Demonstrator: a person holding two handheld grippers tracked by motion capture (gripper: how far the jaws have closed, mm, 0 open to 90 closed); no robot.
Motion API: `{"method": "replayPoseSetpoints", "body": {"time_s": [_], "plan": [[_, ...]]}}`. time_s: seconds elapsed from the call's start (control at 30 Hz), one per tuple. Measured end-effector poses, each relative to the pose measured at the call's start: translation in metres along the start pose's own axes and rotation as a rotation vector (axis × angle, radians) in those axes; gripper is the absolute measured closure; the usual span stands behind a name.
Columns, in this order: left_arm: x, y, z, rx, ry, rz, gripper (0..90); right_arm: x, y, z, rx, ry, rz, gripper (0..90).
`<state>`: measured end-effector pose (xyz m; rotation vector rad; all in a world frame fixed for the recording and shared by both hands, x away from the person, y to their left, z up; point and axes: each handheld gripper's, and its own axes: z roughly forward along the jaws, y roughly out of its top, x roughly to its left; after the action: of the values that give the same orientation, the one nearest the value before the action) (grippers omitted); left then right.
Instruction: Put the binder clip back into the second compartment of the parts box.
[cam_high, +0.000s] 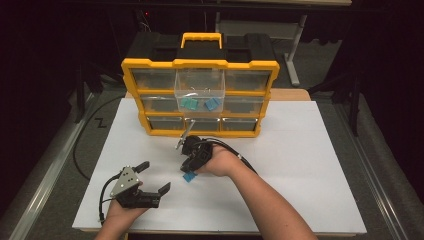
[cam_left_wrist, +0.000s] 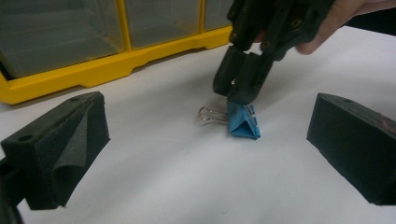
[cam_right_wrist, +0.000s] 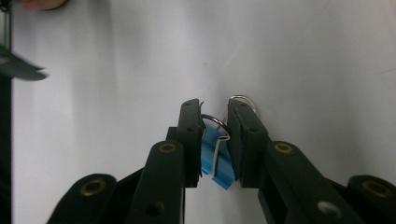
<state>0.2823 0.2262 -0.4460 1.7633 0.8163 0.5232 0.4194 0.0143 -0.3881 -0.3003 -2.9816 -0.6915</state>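
Near the middle of the desk (cam_high: 300, 165), a bit toward its front edge, the right gripper (cam_high: 190, 167) points down w/ jaws clenched on a blue binder clip (cam_high: 189, 177). Right gripper view: clip (cam_right_wrist: 215, 156) sits between the two jaws, wire handles poking out past the tips. Left gripper view: clip (cam_left_wrist: 243, 122) touches the white desk top (cam_left_wrist: 187, 177), right gripper (cam_left_wrist: 243, 86) on top of it.

Left gripper (cam_high: 150, 180) lies near the desk's front-left corner, jaws released & wide apart, nothing between them; well apart from the clip.

At the desk's back edge stands a yellow organizer (cam_high: 150, 64) w/ black back & yellow handle, three rows of clear drawers. Top-centre drawer (cam_high: 200, 82) is pulled out; inside are two blue clips (cam_high: 189, 104) (cam_high: 212, 104), side by side at its front. Contents of the other drawers: can't tell through the plastic.
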Motion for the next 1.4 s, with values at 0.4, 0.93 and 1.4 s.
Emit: {"method": "replayPoseSetpoints", "body": {"time_s": [0.4,0.93,1.4], "plan": [[-0.001,0.001,-0.001,-0.005,0.009,-0.002,0.3,0.021,-0.021,-0.026,0.03,0.068,-0.02,90.0],[0.0,0.0,0.001,-0.004,0.009,-0.006,0.3,0.022,-0.071,-0.106,0.057,0.042,0.032,90.0],[0.0,0.001,0.001,-0.006,0.007,-0.008,0.3,0.023,-0.061,-0.189,0.053,0.023,0.029,90.0]]}}
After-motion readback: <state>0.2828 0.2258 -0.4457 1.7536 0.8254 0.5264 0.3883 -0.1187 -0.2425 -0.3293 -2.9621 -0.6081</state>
